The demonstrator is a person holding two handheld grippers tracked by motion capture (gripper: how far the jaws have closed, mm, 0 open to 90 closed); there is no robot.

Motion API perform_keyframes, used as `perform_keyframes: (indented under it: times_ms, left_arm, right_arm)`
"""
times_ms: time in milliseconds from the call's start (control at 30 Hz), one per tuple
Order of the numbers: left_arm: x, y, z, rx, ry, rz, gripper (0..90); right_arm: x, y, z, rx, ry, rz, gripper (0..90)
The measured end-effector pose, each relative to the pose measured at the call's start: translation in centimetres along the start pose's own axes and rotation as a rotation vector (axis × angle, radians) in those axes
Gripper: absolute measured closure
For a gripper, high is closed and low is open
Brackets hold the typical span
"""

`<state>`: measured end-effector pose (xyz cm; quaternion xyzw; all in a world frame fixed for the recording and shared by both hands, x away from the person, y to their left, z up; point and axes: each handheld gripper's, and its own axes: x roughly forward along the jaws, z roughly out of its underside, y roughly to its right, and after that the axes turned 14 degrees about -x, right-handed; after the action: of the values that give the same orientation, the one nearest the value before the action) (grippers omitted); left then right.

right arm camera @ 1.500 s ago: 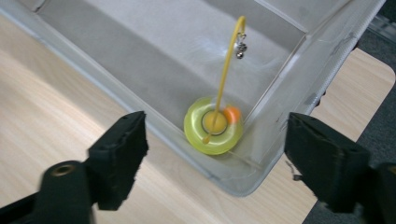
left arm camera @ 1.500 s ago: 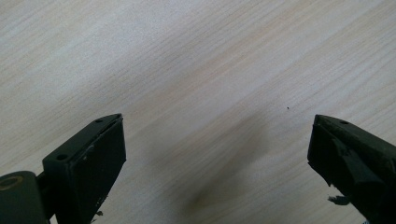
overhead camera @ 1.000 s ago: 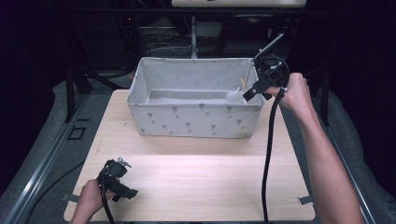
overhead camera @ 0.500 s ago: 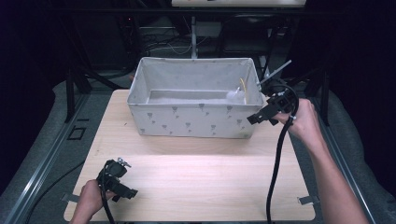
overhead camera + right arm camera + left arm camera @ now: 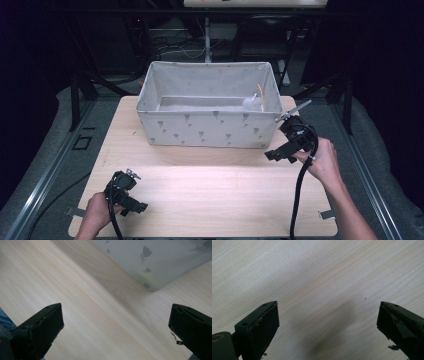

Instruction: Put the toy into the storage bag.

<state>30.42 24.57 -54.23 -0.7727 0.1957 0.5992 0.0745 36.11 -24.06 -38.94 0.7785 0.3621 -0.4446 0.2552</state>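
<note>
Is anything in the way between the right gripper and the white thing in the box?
Yes. The box's near wall stands between the right gripper, outside by its corner, and the white thing lying inside at the box's right end.

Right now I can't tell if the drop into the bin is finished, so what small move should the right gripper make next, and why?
Probably lower the right gripper to rest on the table, like the left gripper. Its jaws stand wide open with nothing between them, it hangs outside the fabric bin near the right front corner, and a white item already lies inside.
</note>
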Motion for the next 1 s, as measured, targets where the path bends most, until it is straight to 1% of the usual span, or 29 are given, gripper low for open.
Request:
perform_keyframes:
  times_ms: [67, 100, 133, 167, 233, 333, 367, 400, 433, 467, 500, 533, 567, 600, 633, 700, 733, 767, 800, 833, 867, 900, 933, 1000]
  left_arm:
    - [0.0, 0.0, 0.0, -0.001, 0.002, 0.001, 4.3]
    - [0.0, 0.1, 0.0, -0.001, 0.002, -0.001, 4.3]
    - [0.0, 0.1, 0.1, -0.001, 0.001, -0.001, 4.3]
    - [0.0, 0.1, 0.0, 0.000, -0.001, -0.007, 4.3]
    - [0.0, 0.1, 0.0, 0.002, -0.001, -0.005, 4.3]
    - [0.0, 0.1, 0.0, 0.002, -0.001, -0.005, 4.3]
    - [0.1, 0.1, 0.0, 0.001, -0.002, -0.005, 4.3]
    - [0.1, 0.2, 0.0, 0.002, -0.003, -0.005, 4.3]
    - [0.1, 0.2, 0.0, 0.002, -0.003, -0.005, 4.3]
    - [0.1, 0.2, 0.0, 0.003, -0.002, -0.003, 4.3]
    - [0.1, 0.2, 0.0, 0.000, -0.003, -0.007, 4.3]
    - [0.1, 0.2, 0.0, -0.003, -0.003, -0.007, 4.3]
    - [0.2, 0.1, 0.0, 0.001, -0.005, -0.008, 4.3]
    - [0.2, 0.1, -0.1, 0.003, -0.008, -0.007, 4.3]
    - [0.2, 0.2, -0.1, 0.004, -0.010, -0.003, 4.3]
    - [0.2, 0.3, -0.1, 0.007, -0.013, -0.006, 4.3]
    - [0.3, 0.3, -0.1, 0.005, -0.015, -0.003, 4.3]
    - [0.2, 0.3, 0.0, 0.006, -0.014, -0.003, 4.3]
    - [0.2, 0.3, 0.0, 0.006, -0.014, -0.003, 4.3]
    - [0.2, 0.3, -0.1, 0.008, -0.009, -0.005, 4.3]
    - [0.2, 0.3, -0.1, 0.010, -0.009, -0.005, 4.3]
    - [0.2, 0.3, -0.1, 0.010, -0.009, -0.005, 4.3]
    - [0.2, 0.3, -0.1, 0.010, -0.008, -0.006, 4.3]
    - [0.3, 0.3, -0.2, 0.011, -0.016, -0.006, 4.3]
  right_arm:
    - [0.3, -0.2, 0.2, -0.002, -0.001, -0.002, 0.0]
    - [0.5, -0.6, 0.4, 0.001, 0.004, 0.008, 0.0]
    - [0.6, -0.9, 0.5, -0.002, 0.007, 0.000, 0.0]
    - [1.1, -1.5, 1.0, 0.000, 0.015, -0.004, 0.0]
    - [1.4, -1.8, 1.2, -0.002, 0.015, -0.008, 0.0]
    - [2.3, -2.4, 2.3, 0.018, 0.007, -0.024, 0.0]
    - [2.7, -2.7, 2.7, 0.034, 0.011, -0.030, 0.0]
    - [3.4, -3.1, 3.5, 0.032, 0.003, -0.021, 0.0]
    - [3.4, -3.1, 3.5, 0.032, 0.003, -0.021, 0.0]
    - [3.8, -3.3, 3.9, 0.040, 0.002, -0.022, 0.0]
    - [4.3, -3.5, 4.4, 0.043, 0.000, -0.033, 0.0]
    - [4.7, -3.7, 4.8, 0.043, -0.015, -0.034, 0.0]
    - [5.2, -3.9, 5.3, 0.041, -0.021, -0.037, 0.0]
    - [5.7, -4.1, 5.7, 0.048, -0.021, -0.047, 0.0]
    - [6.2, -4.1, 6.1, 0.041, -0.039, -0.057, 0.0]
    - [7.0, -4.2, 6.9, 0.061, -0.032, -0.065, 0.0]
    - [7.8, -4.3, 7.4, 0.056, -0.055, -0.074, 0.0]
    - [8.1, -4.3, 7.7, 0.058, -0.062, -0.076, 0.0]
    - [8.1, -4.3, 7.7, 0.058, -0.062, -0.076, 0.0]
    - [8.7, -4.3, 8.3, 0.045, -0.102, -0.070, 0.0]
    - [8.9, -4.4, 8.5, 0.029, -0.124, -0.044, 0.0]
    - [8.9, -4.4, 8.5, 0.029, -0.124, -0.044, 0.0]
    - [9.0, -4.3, 8.8, 0.022, -0.138, -0.039, 0.0]
    - [9.3, -4.2, 9.1, 0.029, -0.148, -0.037, 0.0]
